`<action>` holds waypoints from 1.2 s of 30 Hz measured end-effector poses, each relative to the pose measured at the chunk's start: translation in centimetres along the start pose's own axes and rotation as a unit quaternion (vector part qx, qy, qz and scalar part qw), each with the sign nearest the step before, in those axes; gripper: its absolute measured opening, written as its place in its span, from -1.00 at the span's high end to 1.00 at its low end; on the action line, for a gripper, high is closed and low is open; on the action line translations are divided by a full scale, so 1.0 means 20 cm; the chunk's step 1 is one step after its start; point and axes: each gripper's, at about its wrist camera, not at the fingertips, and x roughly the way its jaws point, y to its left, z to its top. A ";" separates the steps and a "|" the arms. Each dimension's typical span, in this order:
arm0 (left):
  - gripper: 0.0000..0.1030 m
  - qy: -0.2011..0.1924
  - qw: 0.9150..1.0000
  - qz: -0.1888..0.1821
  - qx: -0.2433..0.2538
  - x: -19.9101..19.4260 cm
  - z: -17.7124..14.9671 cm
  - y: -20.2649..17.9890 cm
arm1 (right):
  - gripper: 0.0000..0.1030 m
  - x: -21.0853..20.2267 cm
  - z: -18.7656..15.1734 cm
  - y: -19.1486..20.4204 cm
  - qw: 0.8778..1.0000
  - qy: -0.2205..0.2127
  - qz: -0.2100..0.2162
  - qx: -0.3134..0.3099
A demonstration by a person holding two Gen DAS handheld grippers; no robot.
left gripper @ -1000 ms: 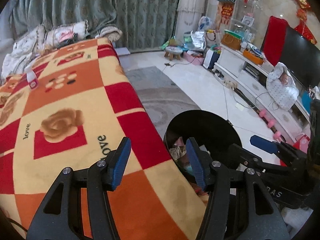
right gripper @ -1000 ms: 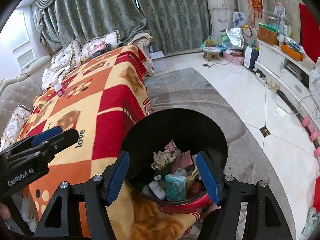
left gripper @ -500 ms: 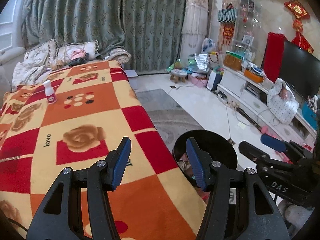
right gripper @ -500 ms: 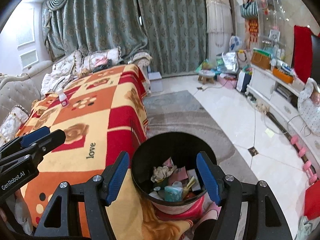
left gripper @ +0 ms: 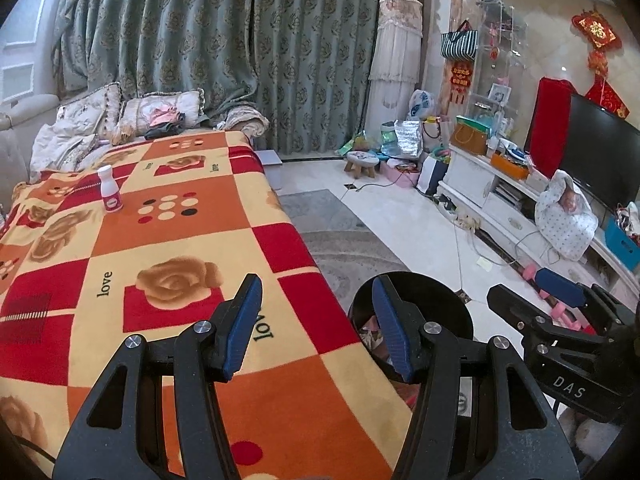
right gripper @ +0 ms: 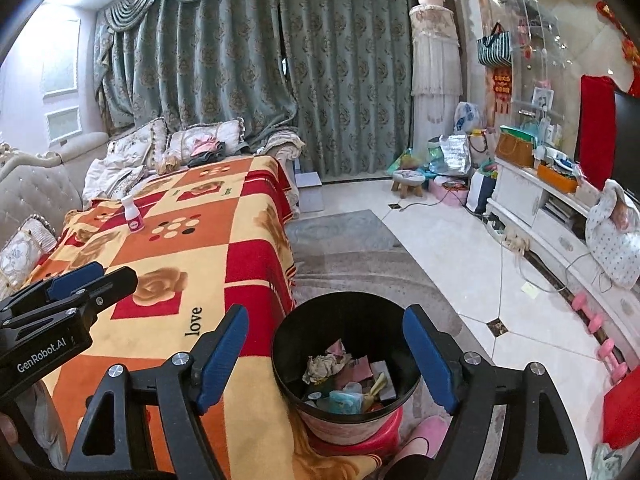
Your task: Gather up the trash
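Both grippers, left (left gripper: 316,320) and right (right gripper: 326,354), hang with jaws apart and nothing between them. A bin (right gripper: 288,344) of trash (right gripper: 348,380) stands on the floor just beside the blanket (left gripper: 168,240); a small white bottle (left gripper: 110,194) stands upright far along it.

Blanket (left gripper: 168,240) on the counter: checkered orange, red and cream squares, tan rose motifs, dot clusters, black "love" lettering. Bottle (left gripper: 110,194): white with pink-red label; trash bin (right gripper: 346,364): black inside, pale patterned outer wall, holding crumpled beige paper (right gripper: 324,364), pink scraps and a teal packet (right gripper: 342,400), sitting on a red stool (right gripper: 360,438). Both sets of fingers (right gripper: 218,356) are black with blue pads; curtains (right gripper: 240,80) grey-green with damask medallions, floor (right gripper: 460,264) white tile with dark diamond insets, rug (left gripper: 340,240) grey, dumbbells (right gripper: 600,336) pink.
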 end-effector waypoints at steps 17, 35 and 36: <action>-0.09 -0.002 1.000 -0.007 0.002 -0.01 0.01 -0.04 | -0.50 -0.02 0.01 0.00 1.000 -0.004 -0.003 -0.002; -0.09 0.001 1.000 -0.009 0.005 0.00 0.00 -0.06 | -0.51 0.01 0.00 -0.02 1.000 0.004 -0.008 0.000; -0.09 0.002 1.000 -0.010 0.006 0.00 -0.01 -0.06 | -0.51 0.01 0.00 -0.02 1.000 0.004 -0.008 0.001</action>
